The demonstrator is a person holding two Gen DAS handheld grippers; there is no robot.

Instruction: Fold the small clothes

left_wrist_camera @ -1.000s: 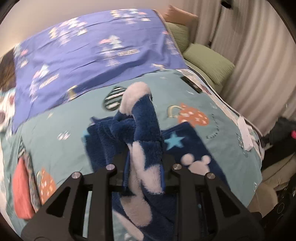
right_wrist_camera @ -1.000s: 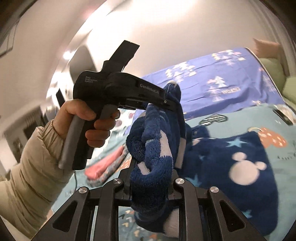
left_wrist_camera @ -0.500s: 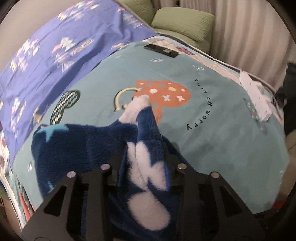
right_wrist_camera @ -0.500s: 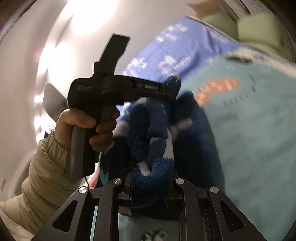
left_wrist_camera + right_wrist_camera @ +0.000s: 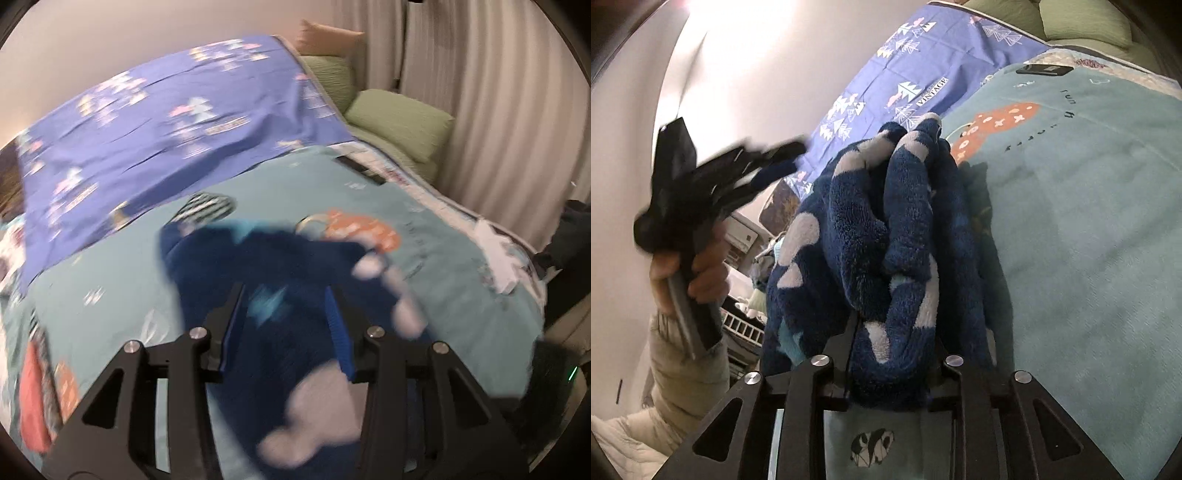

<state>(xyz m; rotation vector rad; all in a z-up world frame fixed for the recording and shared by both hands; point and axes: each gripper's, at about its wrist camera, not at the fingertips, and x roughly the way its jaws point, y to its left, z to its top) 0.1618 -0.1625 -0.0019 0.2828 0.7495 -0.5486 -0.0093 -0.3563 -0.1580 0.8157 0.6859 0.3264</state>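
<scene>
A fluffy navy garment (image 5: 280, 273) with white shapes and light blue stars lies on the teal bedspread (image 5: 454, 280). My left gripper (image 5: 284, 299) is open above it, with the blurred cloth showing between the spread fingers. In the right wrist view the same garment (image 5: 886, 229) is bunched in a heap on the bedspread (image 5: 1089, 240). My right gripper (image 5: 892, 332) is shut on a fold of it. The left gripper (image 5: 738, 166) shows there blurred, held in a hand at the left and apart from the cloth.
A purple sheet (image 5: 166, 129) covers the far half of the bed. Green pillows (image 5: 399, 118) and curtains (image 5: 498, 92) stand at the back right. A dark phone (image 5: 1043, 69) lies on the bedspread. A red cloth (image 5: 35, 398) lies at the left edge.
My left gripper has opened, let go of the garment and pulled back to the left. The garment has dropped onto the bedspread. My right gripper still holds its fold.
</scene>
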